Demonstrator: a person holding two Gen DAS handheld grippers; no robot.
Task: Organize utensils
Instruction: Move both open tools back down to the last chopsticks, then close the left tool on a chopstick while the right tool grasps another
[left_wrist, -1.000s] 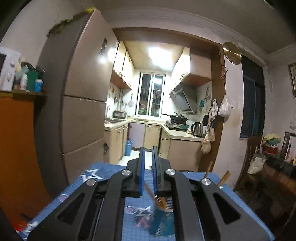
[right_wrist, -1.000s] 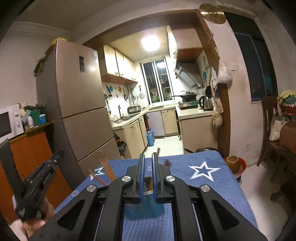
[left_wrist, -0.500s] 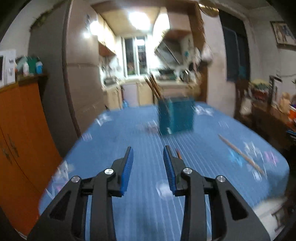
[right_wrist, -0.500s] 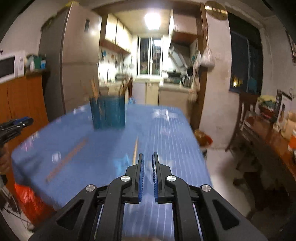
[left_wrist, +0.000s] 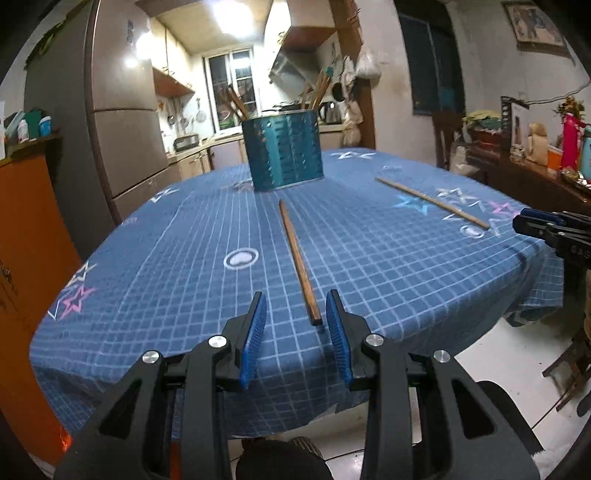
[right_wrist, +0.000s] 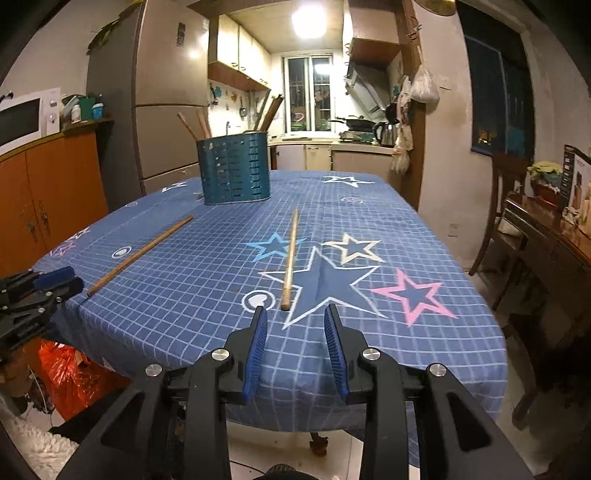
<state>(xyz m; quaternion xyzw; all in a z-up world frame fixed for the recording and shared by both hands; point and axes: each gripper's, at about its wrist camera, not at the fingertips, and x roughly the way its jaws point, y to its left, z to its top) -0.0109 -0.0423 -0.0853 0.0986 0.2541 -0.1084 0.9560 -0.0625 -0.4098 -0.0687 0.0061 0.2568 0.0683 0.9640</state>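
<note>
Left gripper: the left gripper (left_wrist: 296, 319) hovers at the near edge of the table, jaws parted and empty, the butt of 1 wooden chopstick (left_wrist: 297, 260) lying just ahead between the blue pads (left_wrist: 255, 332).
Right gripper: the right gripper (right_wrist: 295, 334) has its jaws opening, nothing between them; a 2nd chopstick (right_wrist: 289, 258) lies just ahead, pointing toward the far edge.
Holder: a teal slotted utensil holder (right_wrist: 234, 171) stands near the far edge, several sticks already upright in it.
Risk, slip: each stick is thin, round and flat on cloth; pads closing too high would likely skate over it or roll it away.
Risk, snag: pads pressed too low may pinch the tablecloth (right_wrist: 424, 229) and drag it, tipping the holder.
Risk, clash: 2 grippers carrying to 1 holder could collide at its rim.
Surface: blue checked cloth with stars, draped over the table edges.
Room: dim dining area opening onto a lit kitchen; refrigerator (right_wrist: 166, 103), orange cabinet (right_wrist: 44, 192), microwave (right_wrist: 26, 118), wooden chair (right_wrist: 506, 206) at right.
</note>
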